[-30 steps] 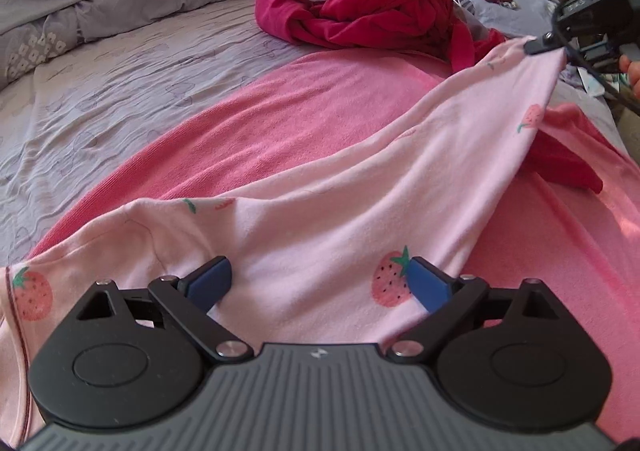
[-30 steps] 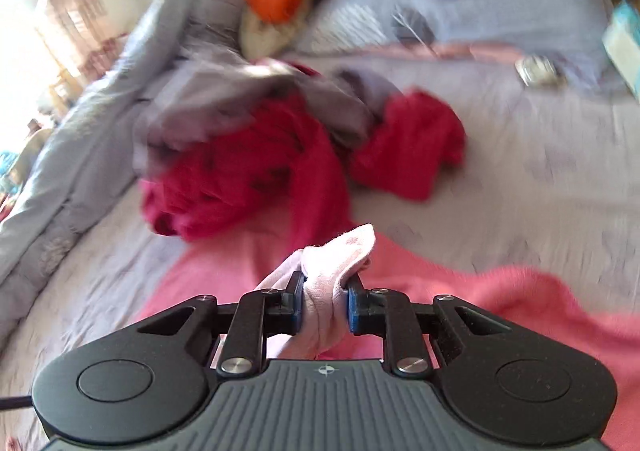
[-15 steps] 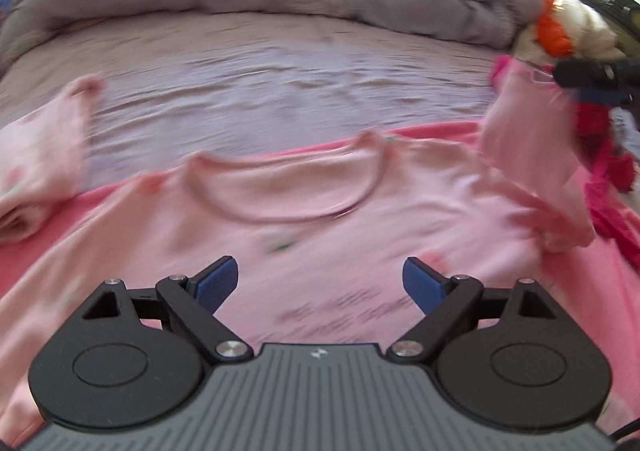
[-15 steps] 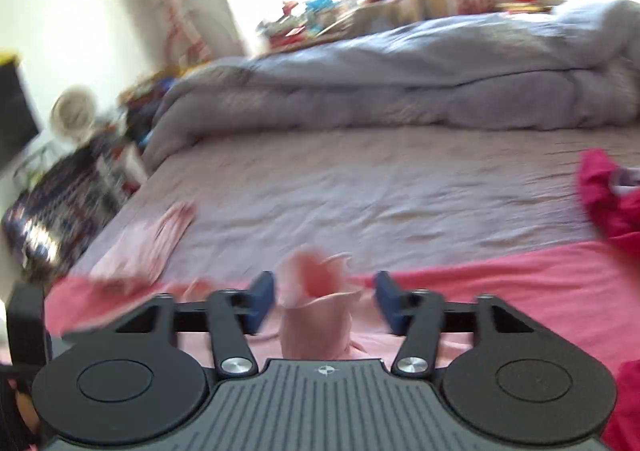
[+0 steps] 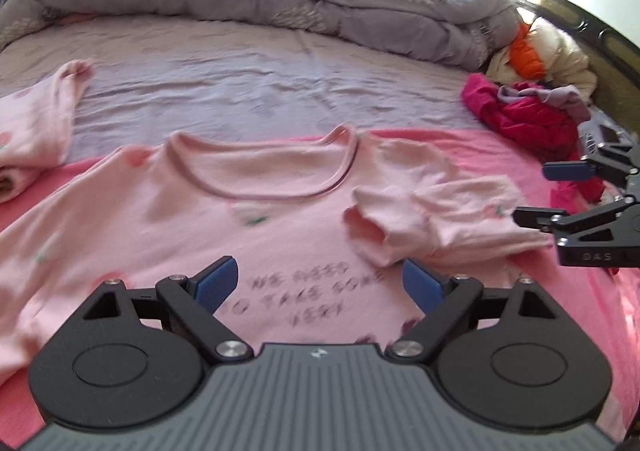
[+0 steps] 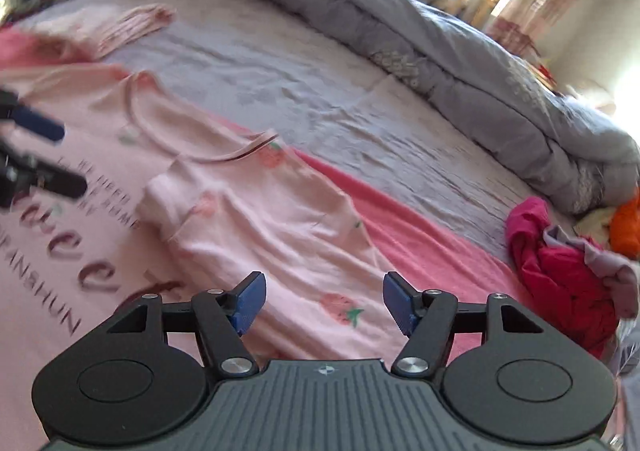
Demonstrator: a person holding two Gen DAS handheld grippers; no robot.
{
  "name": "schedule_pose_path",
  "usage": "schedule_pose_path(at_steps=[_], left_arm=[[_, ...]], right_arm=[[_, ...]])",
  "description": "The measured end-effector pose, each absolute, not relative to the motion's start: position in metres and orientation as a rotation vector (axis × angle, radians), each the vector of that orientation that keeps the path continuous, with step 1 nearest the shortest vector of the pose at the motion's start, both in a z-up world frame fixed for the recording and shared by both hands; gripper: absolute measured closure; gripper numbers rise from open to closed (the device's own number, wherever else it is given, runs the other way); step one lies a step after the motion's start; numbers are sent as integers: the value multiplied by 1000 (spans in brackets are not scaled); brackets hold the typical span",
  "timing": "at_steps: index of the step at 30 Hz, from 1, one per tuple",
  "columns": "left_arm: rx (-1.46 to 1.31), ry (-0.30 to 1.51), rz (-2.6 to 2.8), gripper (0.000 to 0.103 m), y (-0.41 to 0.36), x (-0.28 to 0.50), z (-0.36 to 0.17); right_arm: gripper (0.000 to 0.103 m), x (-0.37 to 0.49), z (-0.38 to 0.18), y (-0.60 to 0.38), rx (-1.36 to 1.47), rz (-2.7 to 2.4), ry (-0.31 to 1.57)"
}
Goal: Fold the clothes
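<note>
While the pink shirt (image 5: 280,219) lies face-up on the pink towel (image 5: 520,147), collar at 12 o'clock | right sleeve (image 5: 436,219) doubled inward, likely to square it for folding | left gripper (image 5: 320,283) wide, empty, over the print | right gripper (image 6: 322,301) wide, empty, at 3 o'clock | unfolded heap (image 5: 524,115) at 2 o'clock.

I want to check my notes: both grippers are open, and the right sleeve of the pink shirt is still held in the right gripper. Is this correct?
Not quite. The right gripper holds nothing; the sleeve lies folded on the pink shirt, as the right wrist view shows. The left gripper is open too.
</note>
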State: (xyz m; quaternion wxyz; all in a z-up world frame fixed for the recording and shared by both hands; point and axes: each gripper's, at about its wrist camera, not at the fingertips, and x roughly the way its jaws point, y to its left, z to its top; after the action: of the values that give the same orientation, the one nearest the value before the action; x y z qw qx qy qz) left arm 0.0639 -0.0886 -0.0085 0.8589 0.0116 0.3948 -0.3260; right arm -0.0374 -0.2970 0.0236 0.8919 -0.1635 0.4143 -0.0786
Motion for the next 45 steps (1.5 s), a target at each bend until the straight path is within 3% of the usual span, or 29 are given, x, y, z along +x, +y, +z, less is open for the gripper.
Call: schedule_pose_path(at_steps=[6,15,25,35,45], left_arm=[[246,788,-632,12,-125,82,-23],[321,788,-695,12,-143,105,-39],[70,853,-494,13,-101,144,-38],[270,843,-780,13,-138,112,-41],[116,860,-762,13,-134,132,-39]], right_arm=[[37,-24,6,-313,-417,-231,870],[33,-18,-11,-321,-521,-216,847],[34,-42,-45,-275,-832,94,787],[29,-19,-19,-274,-760,57,679],[31,-10,-43,-240,-803,166,661]])
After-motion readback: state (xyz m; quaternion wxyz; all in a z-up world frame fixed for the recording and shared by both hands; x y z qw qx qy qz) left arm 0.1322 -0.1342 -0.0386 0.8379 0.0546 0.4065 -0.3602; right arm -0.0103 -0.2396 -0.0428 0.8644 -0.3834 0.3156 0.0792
